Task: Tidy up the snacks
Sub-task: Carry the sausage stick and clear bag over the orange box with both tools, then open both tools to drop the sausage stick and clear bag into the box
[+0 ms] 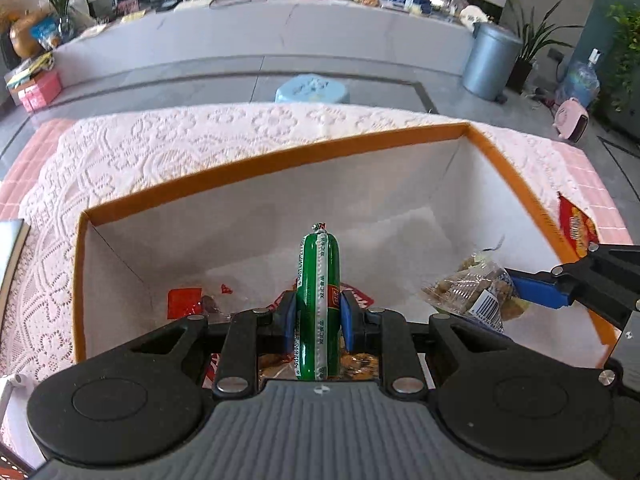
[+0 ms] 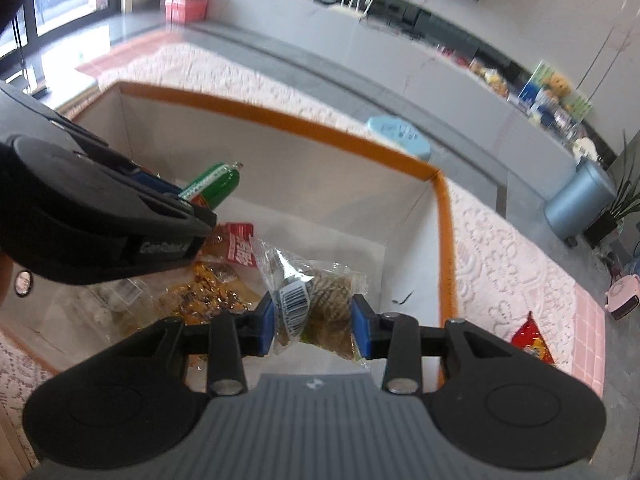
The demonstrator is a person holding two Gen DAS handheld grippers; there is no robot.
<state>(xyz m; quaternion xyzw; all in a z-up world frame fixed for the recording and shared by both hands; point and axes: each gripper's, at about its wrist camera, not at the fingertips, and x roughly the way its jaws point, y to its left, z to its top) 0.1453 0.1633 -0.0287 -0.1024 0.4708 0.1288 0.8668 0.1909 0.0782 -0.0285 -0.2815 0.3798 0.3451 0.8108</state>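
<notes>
Both grippers' jaws closed, side-by-side.

Green sausage (image 1: 319, 304): red logo patch and Chinese print along the white seam strip, digits near the base; none legible.
Clear snack packet (image 2: 316, 300): white barcode label, digits unreadable.
Left tool (image 2: 132, 216): pale embossed lettering on its side, starts "Gen", rest blurred.

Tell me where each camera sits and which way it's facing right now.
Left wrist: on the left claw, looking along its fingers into the orange-rimmed box; it grips the green sausage.
Right wrist: on the right claw, looking into the same box; it grips a clear snack bag.
Shared: box, sausage, snack bag, each other's claw.
</notes>
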